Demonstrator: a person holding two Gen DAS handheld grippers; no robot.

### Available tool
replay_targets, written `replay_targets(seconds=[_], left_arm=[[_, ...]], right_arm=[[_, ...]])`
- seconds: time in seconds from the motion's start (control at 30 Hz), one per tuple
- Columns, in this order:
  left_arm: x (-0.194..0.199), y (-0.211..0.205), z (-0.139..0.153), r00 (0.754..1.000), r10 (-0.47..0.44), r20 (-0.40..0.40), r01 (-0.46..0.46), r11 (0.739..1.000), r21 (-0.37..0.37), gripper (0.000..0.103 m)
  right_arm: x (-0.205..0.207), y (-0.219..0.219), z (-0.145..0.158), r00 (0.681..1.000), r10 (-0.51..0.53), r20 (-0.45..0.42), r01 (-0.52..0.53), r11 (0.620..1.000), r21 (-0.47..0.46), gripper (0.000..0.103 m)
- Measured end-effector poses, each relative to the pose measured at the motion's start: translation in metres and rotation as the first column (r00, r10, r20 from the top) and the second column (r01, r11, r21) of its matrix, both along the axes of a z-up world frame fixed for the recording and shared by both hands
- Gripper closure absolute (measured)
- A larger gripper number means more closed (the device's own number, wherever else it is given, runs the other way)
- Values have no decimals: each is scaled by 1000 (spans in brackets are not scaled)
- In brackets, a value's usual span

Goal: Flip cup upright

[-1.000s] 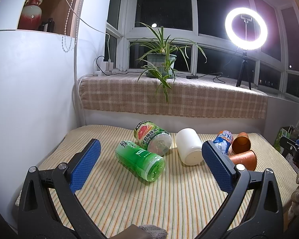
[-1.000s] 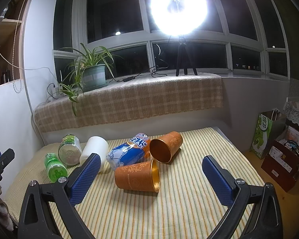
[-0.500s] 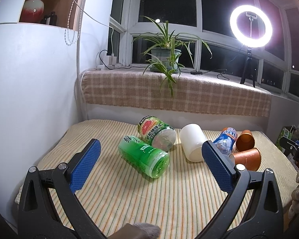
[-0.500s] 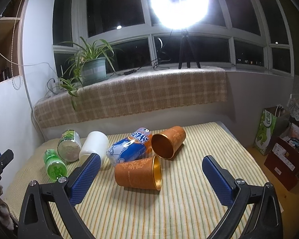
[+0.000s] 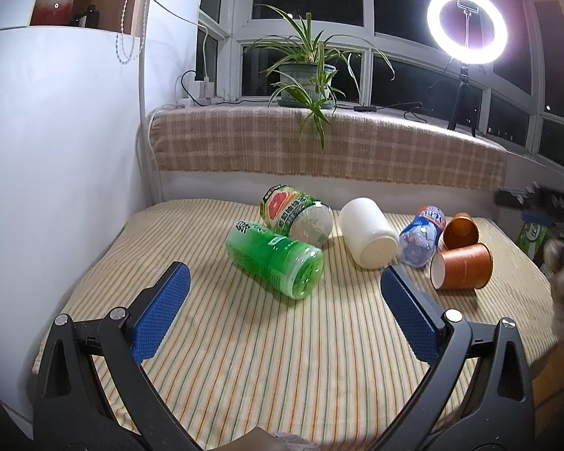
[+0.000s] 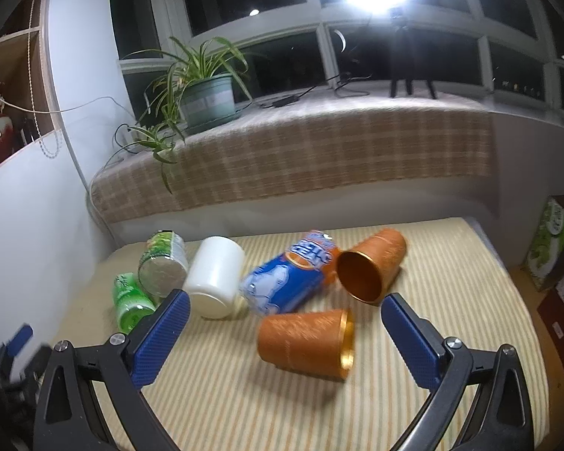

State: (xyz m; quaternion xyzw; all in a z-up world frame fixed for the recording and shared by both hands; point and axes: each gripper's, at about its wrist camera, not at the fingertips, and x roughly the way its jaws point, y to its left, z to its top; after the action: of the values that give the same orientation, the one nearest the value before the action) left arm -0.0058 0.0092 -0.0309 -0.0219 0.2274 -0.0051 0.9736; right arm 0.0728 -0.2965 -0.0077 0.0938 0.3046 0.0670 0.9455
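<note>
Cups and bottles lay tipped over on the striped bench [image 5: 267, 357]. Nearest the right gripper [image 6: 285, 332], whose blue pads stood wide apart and held nothing, an orange cup [image 6: 306, 342] rested on its side with its gold-lined mouth turned to the right. Just behind it a second orange cup [image 6: 372, 265] lay with its mouth facing the camera, touching a blue bottle [image 6: 287, 282]. Left of that bottle lay a white cup [image 6: 216, 276] on its side, then a labelled can [image 6: 163, 263] and a green bottle [image 6: 129, 300]. The left gripper [image 5: 282, 314] hovered over the bench nearer the green bottle [image 5: 274, 259], its pads likewise spread wide and empty. A potted plant [image 5: 306, 79] stood on the checked sill behind.
</note>
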Motion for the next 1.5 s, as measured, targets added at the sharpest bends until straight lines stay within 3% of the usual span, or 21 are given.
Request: replay_targets(seconds=[0.23,0.57,1.07,1.5], left_arm=[[-8,16,-4,999,24,-31,-24,999,-24,0],[-15,46,-8,995,84,-56,-87,995,-46,0],[-17,81,-10,984,160,-80,-166,984,-69,0],[-18,96,-14,976,194,-100,-203,975,-90,0]], right_arm=[[48,38,6,990,133,-56,-133,991,-1,0],[125,118,-2,924,321,-209,-321,946,36,0],[207,199,-40,822,388,-416,-410,911,40,3],[237,243,-72,774,344,-531,-439,896,-59,4]])
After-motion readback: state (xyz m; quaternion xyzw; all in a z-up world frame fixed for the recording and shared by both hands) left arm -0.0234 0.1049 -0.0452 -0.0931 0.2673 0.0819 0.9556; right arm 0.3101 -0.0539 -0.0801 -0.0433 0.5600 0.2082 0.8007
